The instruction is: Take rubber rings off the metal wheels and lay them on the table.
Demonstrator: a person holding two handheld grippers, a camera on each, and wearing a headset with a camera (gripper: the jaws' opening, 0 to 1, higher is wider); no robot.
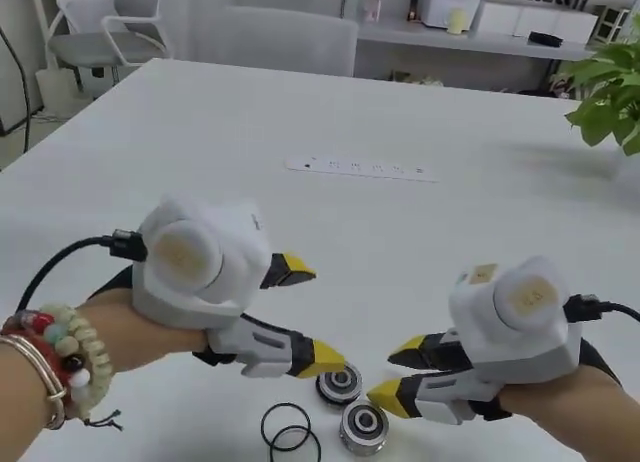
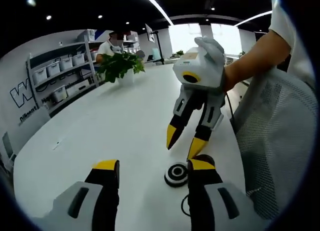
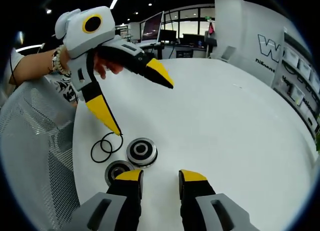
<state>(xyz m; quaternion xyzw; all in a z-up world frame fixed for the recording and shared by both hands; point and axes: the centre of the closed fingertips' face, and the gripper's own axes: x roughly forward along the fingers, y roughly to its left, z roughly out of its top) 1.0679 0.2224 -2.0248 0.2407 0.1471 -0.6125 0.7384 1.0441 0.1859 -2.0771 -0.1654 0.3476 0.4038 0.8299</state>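
Head view: hovering lower centre over two metal wheels (image 1: 339, 384), left gripper (image 1: 318, 316) and right gripper (image 1: 395, 372) both spread, rubber rings (image 1: 290, 429) lying alongside on the tabletop (image 1: 400, 112). Left gripper view: flanking one metal wheel (image 2: 176, 174), lower centre. Right gripper view: risking shoving metal wheels (image 3: 141, 152) aside by pinching off-centre.

Around you stood: a wide white table (image 1: 450, 232) with a white power strip (image 1: 362, 168) on its top; a grey office chair (image 1: 100, 37) beyond the far left corner; a leafy green plant (image 1: 610, 92) at your right; wall shelves (image 2: 60, 73) of white bins; ceiling strip lights (image 2: 155, 6); bright windows (image 2: 182, 36); a monitor (image 3: 152, 26) on a far desk.
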